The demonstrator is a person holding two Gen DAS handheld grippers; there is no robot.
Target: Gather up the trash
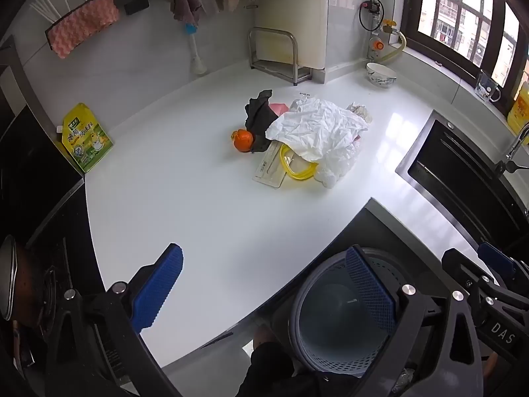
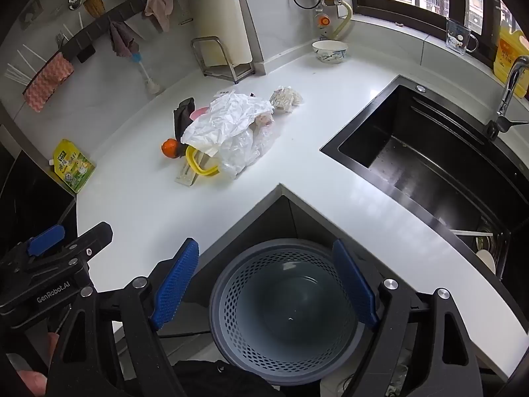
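Note:
A heap of trash lies mid-counter: crumpled white paper [image 1: 317,125] [image 2: 228,119], a black scrap [image 1: 259,115] [image 2: 182,115], an orange peel [image 1: 243,139] [image 2: 170,149], a yellow-rimmed plastic lid [image 1: 296,167] [image 2: 198,165], clear plastic film [image 2: 244,149] and a wadded tissue [image 2: 286,97]. A grey perforated bin [image 2: 284,317] [image 1: 330,317] stands on the floor below the counter's inner corner. My left gripper [image 1: 267,287] is open over the counter's near edge, well short of the heap. My right gripper [image 2: 267,284] is open above the bin, nothing between its blue pads.
A black sink [image 2: 429,165] with a tap [image 2: 509,89] lies to the right. A white bowl [image 2: 329,51], a steel rack [image 2: 221,59] and a yellow-green pouch [image 2: 73,165] stand around the white counter [image 2: 148,211]. A dark stove [image 1: 36,178] is at left.

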